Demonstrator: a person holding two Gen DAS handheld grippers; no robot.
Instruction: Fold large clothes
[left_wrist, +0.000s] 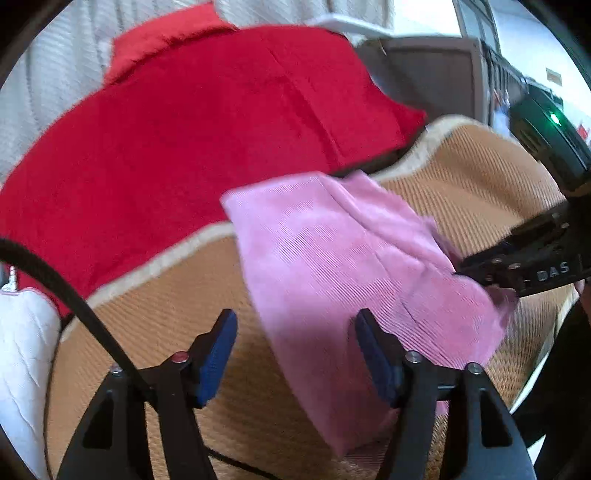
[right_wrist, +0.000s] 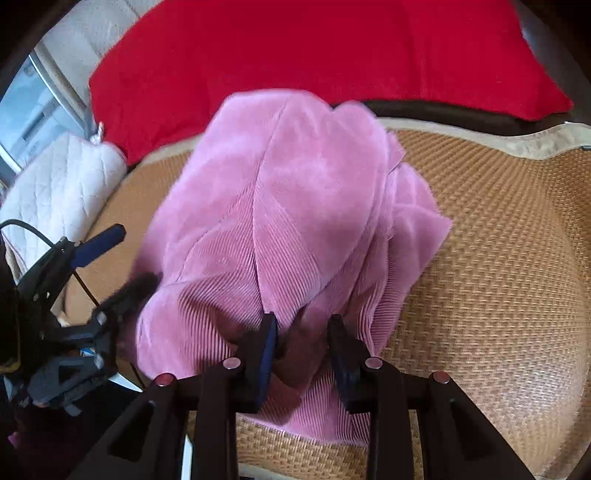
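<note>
Woven tan matting (right_wrist: 498, 258) covered the seat where the pink corduroy garment (right_wrist: 295, 206) lay, bunched directly ahead of the right gripper (right_wrist: 303, 343), whose jaws pinched a fold of its near edge. It looked soft, light and floppy, best taken at corners or hems. Beside it, the left gripper (left_wrist: 295, 343) stood wide, holding nothing. Beyond both lay a red cushion (left_wrist: 192, 122).

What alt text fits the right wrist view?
The right gripper pinches a bunched fold of a pink garment lying on a woven mat. The left gripper is open beside it, a red cushion behind.
</note>
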